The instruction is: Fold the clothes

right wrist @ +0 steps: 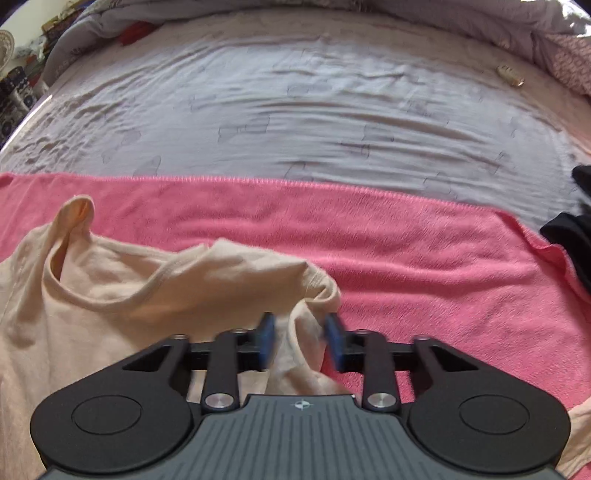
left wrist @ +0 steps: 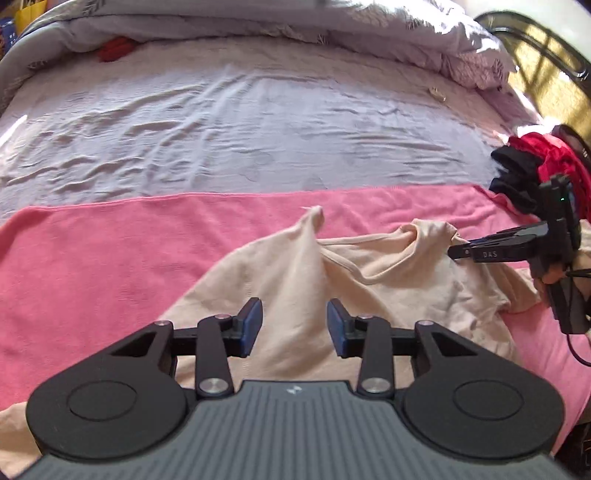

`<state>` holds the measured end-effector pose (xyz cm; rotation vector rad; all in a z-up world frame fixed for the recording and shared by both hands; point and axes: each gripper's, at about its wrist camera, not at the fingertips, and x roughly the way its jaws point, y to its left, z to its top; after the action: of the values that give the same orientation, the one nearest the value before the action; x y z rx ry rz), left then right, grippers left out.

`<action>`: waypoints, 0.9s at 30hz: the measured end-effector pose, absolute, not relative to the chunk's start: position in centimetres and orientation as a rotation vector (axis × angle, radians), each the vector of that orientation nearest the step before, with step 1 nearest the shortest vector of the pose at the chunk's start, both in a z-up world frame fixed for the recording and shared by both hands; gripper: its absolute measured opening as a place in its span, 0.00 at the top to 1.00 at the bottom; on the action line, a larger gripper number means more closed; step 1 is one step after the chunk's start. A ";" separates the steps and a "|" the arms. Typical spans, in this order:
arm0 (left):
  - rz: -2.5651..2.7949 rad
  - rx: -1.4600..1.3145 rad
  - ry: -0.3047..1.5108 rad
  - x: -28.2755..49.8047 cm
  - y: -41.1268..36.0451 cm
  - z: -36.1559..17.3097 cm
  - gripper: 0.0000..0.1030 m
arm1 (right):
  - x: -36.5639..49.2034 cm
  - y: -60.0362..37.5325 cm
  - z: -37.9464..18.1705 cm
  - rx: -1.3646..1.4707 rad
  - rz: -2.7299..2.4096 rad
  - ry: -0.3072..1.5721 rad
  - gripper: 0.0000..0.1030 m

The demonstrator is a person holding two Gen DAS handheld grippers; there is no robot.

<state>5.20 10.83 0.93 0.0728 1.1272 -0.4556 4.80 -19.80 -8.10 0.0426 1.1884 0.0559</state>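
Note:
A cream T-shirt (left wrist: 295, 266) lies crumpled on a pink towel (left wrist: 110, 258), neckline up, with one shoulder peak raised. My left gripper (left wrist: 294, 314) hovers over the shirt's middle, open, with only loose cloth below its blue pads. My right gripper (left wrist: 456, 251) comes in from the right, and its fingers pinch the shirt's right shoulder. In the right wrist view the shirt (right wrist: 110, 306) bunches between the blurred blue pads of the right gripper (right wrist: 300, 332). A hand (left wrist: 550, 275) holds that gripper.
The pink towel (right wrist: 406, 258) covers the near part of a bed with a wrinkled pale sheet (left wrist: 240, 129). A pile of red and black clothes (left wrist: 546, 166) sits at the right edge. A rumpled duvet (left wrist: 258, 18) lines the far side. A small object (right wrist: 511, 75) lies on the sheet.

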 end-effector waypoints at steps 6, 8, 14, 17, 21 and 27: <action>-0.280 0.136 1.321 6.3 6.4 -5.7 0.57 | 3.7 -23.9 -5.8 0.100 -0.006 1.063 0.96; -0.261 0.147 1.311 6.0 6.2 -5.9 0.57 | 4.0 -25.5 -4.9 0.059 -0.072 1.017 0.98; -0.258 0.179 1.289 5.8 6.3 -5.0 0.56 | 5.3 -31.3 -4.2 0.248 0.001 0.996 0.92; -0.268 0.172 1.212 6.5 7.3 -2.8 0.56 | 5.3 -30.6 -4.7 0.271 0.183 1.027 0.57; -0.280 0.262 1.159 9.3 8.2 -1.9 0.53 | 6.0 -27.2 -6.2 0.163 0.310 1.085 0.36; -0.286 0.330 1.234 12.5 8.7 -5.8 0.53 | 5.7 -23.3 -8.5 0.105 0.330 1.136 0.94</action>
<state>12.49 8.71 -5.80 0.3299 1.2345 -0.2861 5.74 -23.32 -8.52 0.1050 1.1362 0.3302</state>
